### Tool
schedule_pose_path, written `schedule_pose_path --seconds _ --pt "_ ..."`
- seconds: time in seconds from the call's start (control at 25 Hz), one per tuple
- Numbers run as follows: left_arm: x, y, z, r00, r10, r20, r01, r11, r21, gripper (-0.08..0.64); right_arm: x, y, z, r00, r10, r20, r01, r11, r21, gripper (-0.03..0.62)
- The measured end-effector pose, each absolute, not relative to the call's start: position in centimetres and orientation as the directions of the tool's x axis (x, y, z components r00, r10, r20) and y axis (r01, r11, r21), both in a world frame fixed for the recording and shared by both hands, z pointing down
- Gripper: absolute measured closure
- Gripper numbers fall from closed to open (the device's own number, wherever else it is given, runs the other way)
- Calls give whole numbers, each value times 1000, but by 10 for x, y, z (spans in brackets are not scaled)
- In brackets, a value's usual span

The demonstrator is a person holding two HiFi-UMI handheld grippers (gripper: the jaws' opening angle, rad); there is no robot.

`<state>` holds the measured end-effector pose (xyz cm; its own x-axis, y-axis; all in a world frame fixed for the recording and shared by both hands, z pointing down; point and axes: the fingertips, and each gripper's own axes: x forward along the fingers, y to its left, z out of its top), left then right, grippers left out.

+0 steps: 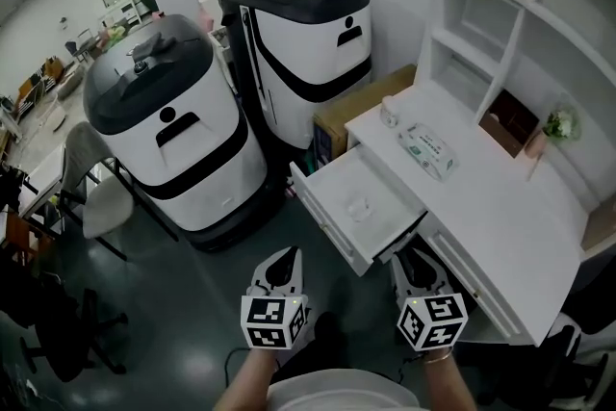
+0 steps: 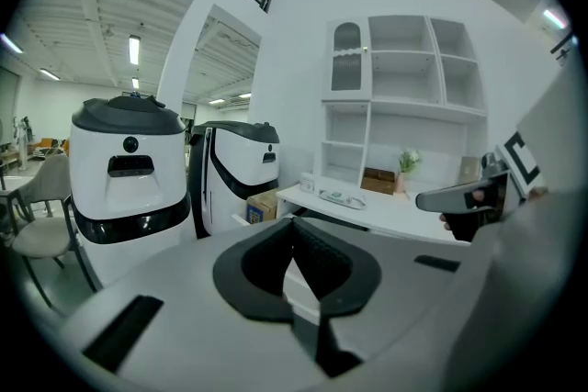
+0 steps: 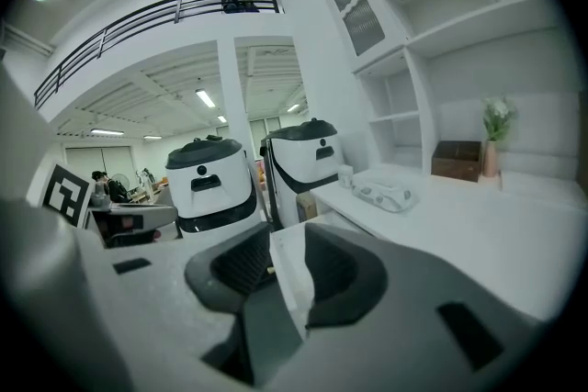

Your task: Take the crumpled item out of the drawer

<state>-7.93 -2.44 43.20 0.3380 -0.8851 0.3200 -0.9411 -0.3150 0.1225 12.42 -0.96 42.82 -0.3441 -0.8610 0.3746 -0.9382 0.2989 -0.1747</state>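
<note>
The white drawer [image 1: 324, 220] stands pulled out from the desk [image 1: 500, 207]. A small clear crumpled item [image 1: 358, 205] lies on its floor. My right gripper [image 1: 409, 252] sits just right of the drawer's front corner, under the desk edge. In the right gripper view its jaws [image 3: 283, 239] stand apart, and a white drawer edge [image 3: 292, 275] shows in the gap without the pads pressing on it. My left gripper [image 1: 287, 255] hovers over the floor in front of the drawer. Its tips [image 2: 294, 225] meet and hold nothing.
Two big white-and-black machines [image 1: 168, 140] [image 1: 303, 34] stand left of the desk, with a cardboard box [image 1: 361, 115] against it. A wrapped pack [image 1: 426, 149] and a small cup [image 1: 389, 114] lie on the desktop. A chair [image 1: 91, 197] is at the far left.
</note>
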Motion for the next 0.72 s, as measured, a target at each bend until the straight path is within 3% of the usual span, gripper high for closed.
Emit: schedule_pose_path --seconds 0.72 --pt "-107 -107 428 389 -871 299 -921 -357 158 569 101 -80 405 -274 -895 351 -962 248 -118 488"
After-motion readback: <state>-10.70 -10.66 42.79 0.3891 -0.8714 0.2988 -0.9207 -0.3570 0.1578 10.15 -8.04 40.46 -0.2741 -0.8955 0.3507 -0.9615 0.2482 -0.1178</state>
